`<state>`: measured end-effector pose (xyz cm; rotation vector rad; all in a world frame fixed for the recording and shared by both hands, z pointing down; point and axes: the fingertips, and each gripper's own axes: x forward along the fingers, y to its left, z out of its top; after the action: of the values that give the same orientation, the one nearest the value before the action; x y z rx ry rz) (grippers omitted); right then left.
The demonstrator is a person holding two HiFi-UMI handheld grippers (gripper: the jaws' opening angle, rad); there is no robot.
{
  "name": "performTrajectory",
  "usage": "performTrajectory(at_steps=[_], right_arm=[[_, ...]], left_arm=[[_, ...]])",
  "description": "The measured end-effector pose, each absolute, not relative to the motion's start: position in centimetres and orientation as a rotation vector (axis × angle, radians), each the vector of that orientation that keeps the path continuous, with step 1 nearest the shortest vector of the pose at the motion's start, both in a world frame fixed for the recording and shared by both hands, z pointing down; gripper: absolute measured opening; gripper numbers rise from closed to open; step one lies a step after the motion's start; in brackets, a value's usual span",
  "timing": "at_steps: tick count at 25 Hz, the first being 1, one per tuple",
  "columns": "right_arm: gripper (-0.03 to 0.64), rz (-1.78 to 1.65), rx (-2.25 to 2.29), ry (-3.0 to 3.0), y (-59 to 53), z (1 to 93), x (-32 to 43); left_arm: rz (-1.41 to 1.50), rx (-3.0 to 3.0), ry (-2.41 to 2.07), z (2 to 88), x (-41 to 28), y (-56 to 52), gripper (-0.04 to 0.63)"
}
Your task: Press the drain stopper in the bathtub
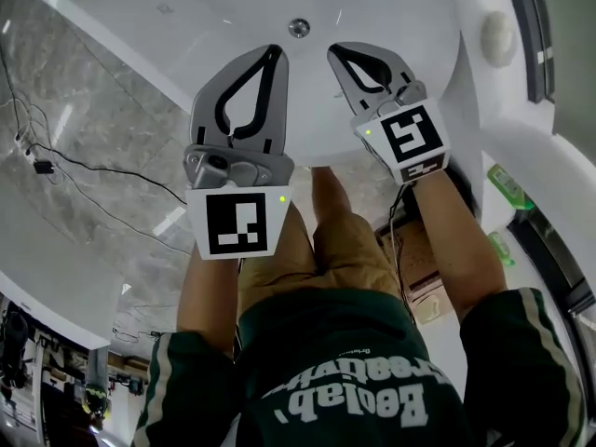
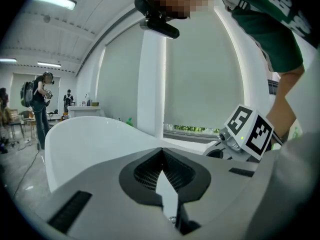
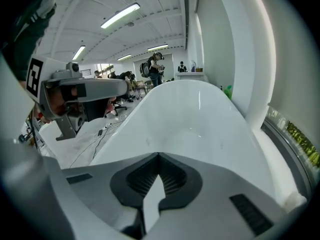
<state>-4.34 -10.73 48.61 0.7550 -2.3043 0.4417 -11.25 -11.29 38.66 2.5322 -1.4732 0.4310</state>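
The right hand-held gripper (image 1: 335, 54) is hanging over the bathtub (image 1: 400, 7) with its two jaws pressed fully together and nothing lying between them. Its own view is showing the ribbed pads meeting at the tip, with only white tub beyond. Closed like this, the jaws are forming one blunt point, which I judge to be the reason for the pose: a push-down stopper is calling for a firm poke, not a grasp. The left hand-held gripper (image 1: 268, 56) is sitting just beside it, likewise drawn shut and empty, with its tip pointing the same way. It is probably idling alongside rather than sharing the work.

The drain stopper (image 1: 299, 28) — a small round chrome disc — is lying on the tub floor ahead of both tips and between their lines. Neither tip is touching it, so the press is not yet done, and either one would be needing to travel forward and down onto the disc's middle.

Further out, the person is leaning over the tub rim with both forearms reaching in. A cable (image 1: 93, 168) is trailing across the marble floor (image 1: 93, 91) on the left — and a green bottle (image 1: 507, 184) is standing on the ledge to the right
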Motion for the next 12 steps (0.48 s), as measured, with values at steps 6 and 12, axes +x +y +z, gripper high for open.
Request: performTrajectory(at_steps=[6, 12], right_arm=[[0.011, 0.425, 0.715, -2.230, -10.9, 53.7, -5.0], [0.011, 0.497, 0.759, -2.171, -11.7, 59.7, -4.5]], left_arm=[[0.438, 2.556, -1.439, 41.0, -11.9, -12.6, 0.008], [0.430, 2.550, -1.406, 44.5, -10.4, -13.5, 0.008]])
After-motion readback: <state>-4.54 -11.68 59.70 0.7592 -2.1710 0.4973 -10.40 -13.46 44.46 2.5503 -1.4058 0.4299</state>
